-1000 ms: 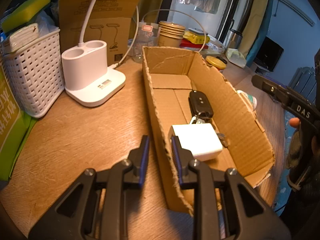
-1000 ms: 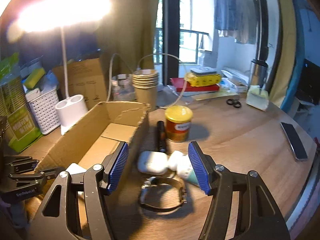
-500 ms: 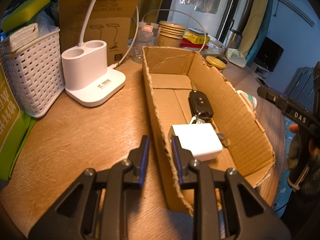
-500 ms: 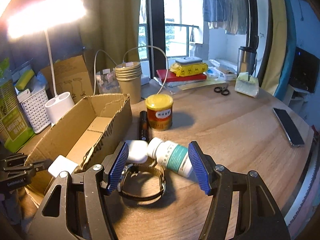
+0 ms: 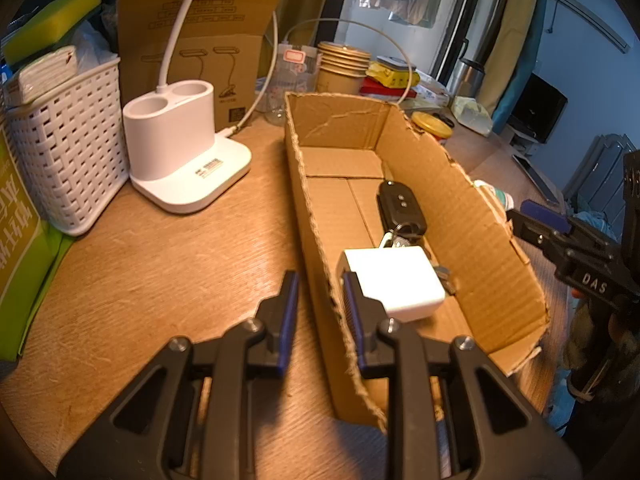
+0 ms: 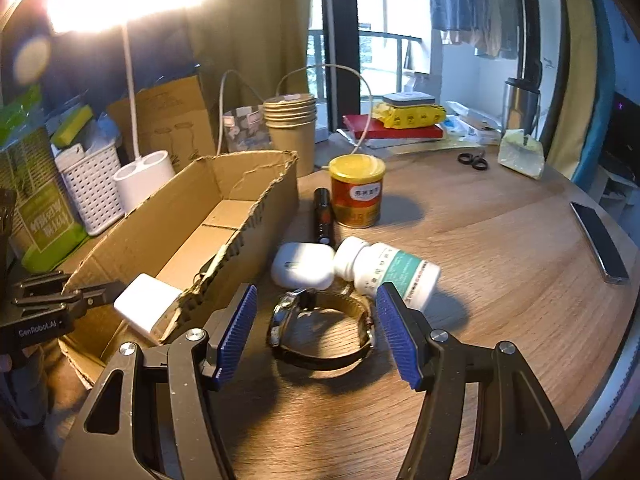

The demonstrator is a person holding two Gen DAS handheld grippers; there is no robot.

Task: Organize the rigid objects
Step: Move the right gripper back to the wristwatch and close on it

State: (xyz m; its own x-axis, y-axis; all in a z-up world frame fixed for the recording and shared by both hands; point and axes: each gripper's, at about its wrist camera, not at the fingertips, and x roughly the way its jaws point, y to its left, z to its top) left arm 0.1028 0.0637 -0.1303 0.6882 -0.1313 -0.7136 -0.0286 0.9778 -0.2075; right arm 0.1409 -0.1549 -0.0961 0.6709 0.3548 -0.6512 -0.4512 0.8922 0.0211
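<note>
My left gripper (image 5: 319, 316) is shut on the near left wall of the open cardboard box (image 5: 316, 216). The box holds a white charger block (image 5: 396, 280) and a black car key (image 5: 400, 206). My right gripper (image 6: 316, 332) is open, low over a wristwatch (image 6: 320, 328) lying on the table between its fingers. Beyond the watch lie a white earbud case (image 6: 302, 266), a white pill bottle (image 6: 386, 270) on its side, a black flashlight (image 6: 323, 216) and a yellow-lidded can (image 6: 356, 190). The box (image 6: 192, 236) stands left of them, and the right gripper shows in the left wrist view (image 5: 560, 232).
A white lamp base (image 5: 180, 156) and a white basket (image 5: 68, 148) stand left of the box. Paper cups (image 6: 290, 128), books, scissors (image 6: 474, 160) and a steel flask stand at the back. A phone (image 6: 600, 236) lies near the table's right edge.
My right gripper has moved forward and down, from beside the box to right over the watch, still open. My left gripper has stayed shut on the box wall.
</note>
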